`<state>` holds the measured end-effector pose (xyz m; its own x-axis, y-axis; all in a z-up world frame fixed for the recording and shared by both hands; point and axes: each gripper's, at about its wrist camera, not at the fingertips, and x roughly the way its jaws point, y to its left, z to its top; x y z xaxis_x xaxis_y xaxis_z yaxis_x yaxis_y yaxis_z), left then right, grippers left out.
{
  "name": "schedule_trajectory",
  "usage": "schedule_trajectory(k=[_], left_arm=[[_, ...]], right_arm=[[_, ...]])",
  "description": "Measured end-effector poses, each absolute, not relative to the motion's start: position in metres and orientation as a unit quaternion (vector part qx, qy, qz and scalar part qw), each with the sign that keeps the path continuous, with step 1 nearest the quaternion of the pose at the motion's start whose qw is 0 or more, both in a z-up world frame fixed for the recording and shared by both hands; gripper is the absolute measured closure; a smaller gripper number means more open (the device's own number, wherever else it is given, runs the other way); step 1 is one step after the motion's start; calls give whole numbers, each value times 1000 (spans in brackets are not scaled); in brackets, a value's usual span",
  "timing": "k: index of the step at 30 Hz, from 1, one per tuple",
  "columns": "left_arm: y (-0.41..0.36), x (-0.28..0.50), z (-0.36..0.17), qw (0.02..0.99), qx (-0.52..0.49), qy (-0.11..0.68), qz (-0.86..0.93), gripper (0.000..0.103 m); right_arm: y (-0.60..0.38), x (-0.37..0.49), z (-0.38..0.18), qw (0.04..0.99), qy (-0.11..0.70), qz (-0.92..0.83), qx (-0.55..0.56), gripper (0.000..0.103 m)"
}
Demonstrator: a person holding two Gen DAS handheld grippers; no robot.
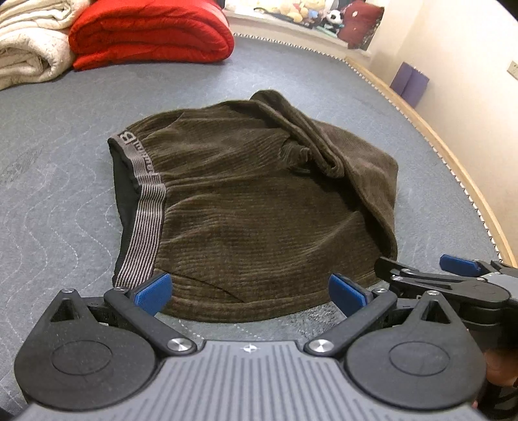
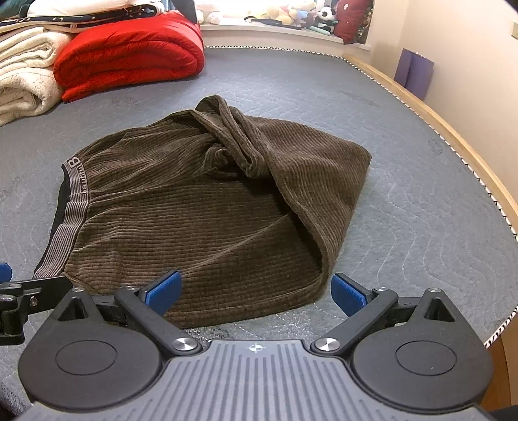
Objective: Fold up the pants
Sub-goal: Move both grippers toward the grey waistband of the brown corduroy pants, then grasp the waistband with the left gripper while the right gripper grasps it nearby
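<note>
Dark brown corduroy pants (image 1: 259,207) lie folded into a compact stack on the grey quilted mattress (image 1: 64,181), striped grey waistband (image 1: 142,210) at the left, a bunched leg end on top at the back. They also show in the right wrist view (image 2: 207,213). My left gripper (image 1: 251,293) is open and empty at the near edge of the stack. My right gripper (image 2: 255,293) is open and empty at the stack's near right corner; it shows in the left wrist view (image 1: 453,275) at the right.
A folded red quilt (image 1: 152,32) and cream blankets (image 1: 26,48) lie at the back left. The mattress's wooden edge (image 1: 453,162) runs along the right by the wall. Stuffed toys (image 2: 291,16) sit on a far ledge. A purple object (image 2: 416,73) stands by the wall.
</note>
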<state>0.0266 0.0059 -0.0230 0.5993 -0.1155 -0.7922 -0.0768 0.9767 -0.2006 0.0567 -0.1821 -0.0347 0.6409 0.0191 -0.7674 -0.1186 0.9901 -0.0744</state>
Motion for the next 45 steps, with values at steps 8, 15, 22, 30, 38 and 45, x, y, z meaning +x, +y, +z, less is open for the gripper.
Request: schedule_trajectory(k=[8, 15, 22, 30, 38, 45], left_arm=[[12, 10, 8, 931, -64, 358, -36, 19], [67, 67, 38, 925, -12, 372, -77, 80], [144, 124, -21, 907, -52, 415, -55, 80], [201, 171, -61, 847, -217, 484, -22, 67], [220, 196, -116, 814, -239, 530, -7, 49], [229, 211, -141, 785, -304, 540, -6, 41]], right_arm=[[-182, 53, -18, 925, 375, 54, -26, 25], [-158, 48, -4, 938, 322, 126, -19, 66], [-92, 39, -27, 908, 332, 235, -96, 65], [2, 24, -87, 841, 348, 324, -258, 54], [30, 43, -124, 803, 393, 340, -291, 46], [38, 32, -138, 775, 374, 362, -358, 46]])
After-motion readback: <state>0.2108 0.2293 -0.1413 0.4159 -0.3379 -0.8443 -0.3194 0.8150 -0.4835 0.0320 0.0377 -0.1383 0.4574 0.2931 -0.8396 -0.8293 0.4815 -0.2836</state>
